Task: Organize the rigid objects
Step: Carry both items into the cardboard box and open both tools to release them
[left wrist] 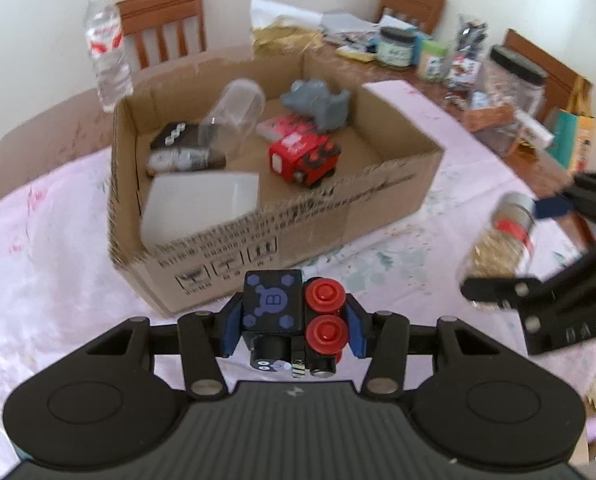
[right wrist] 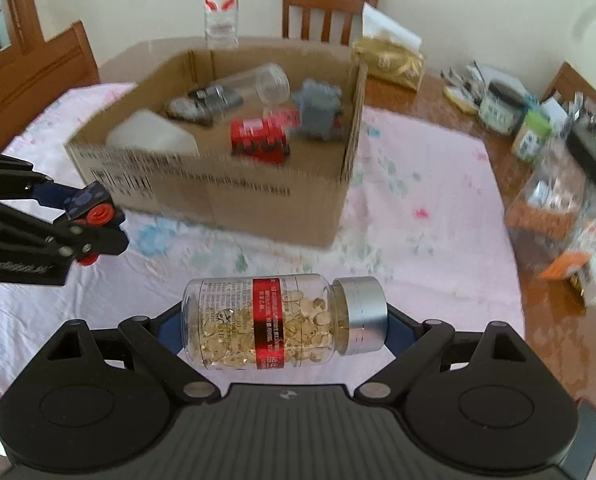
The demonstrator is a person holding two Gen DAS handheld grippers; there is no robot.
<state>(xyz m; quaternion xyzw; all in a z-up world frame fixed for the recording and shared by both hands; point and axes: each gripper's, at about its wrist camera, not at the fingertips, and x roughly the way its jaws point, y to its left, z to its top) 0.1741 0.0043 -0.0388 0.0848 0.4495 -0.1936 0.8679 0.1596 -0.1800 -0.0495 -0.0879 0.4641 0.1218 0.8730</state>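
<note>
My left gripper [left wrist: 291, 326] is shut on a black toy train car with red wheels [left wrist: 293, 316], held above the tablecloth just in front of the cardboard box [left wrist: 289, 236]. My right gripper [right wrist: 283, 322] is shut on a clear capsule bottle with a silver cap [right wrist: 281, 320], held sideways above the cloth in front of the box [right wrist: 225, 200]. Each gripper shows in the other view: the right [left wrist: 538, 248] with the bottle [left wrist: 502, 240], the left [right wrist: 81, 220] with the toy [right wrist: 93, 208]. In the box lie a red toy car [left wrist: 304, 158], a grey toy [left wrist: 318, 102], a clear jar [left wrist: 233, 114] and a white block [left wrist: 201, 204].
A water bottle [left wrist: 105, 44] stands behind the box. Jars, packets and papers [left wrist: 478, 68] crowd the table's far right. A gold bag [right wrist: 390, 60] sits behind the box. Wooden chairs [right wrist: 330, 4] ring the table. A pink cloth [right wrist: 418, 184] covers the table.
</note>
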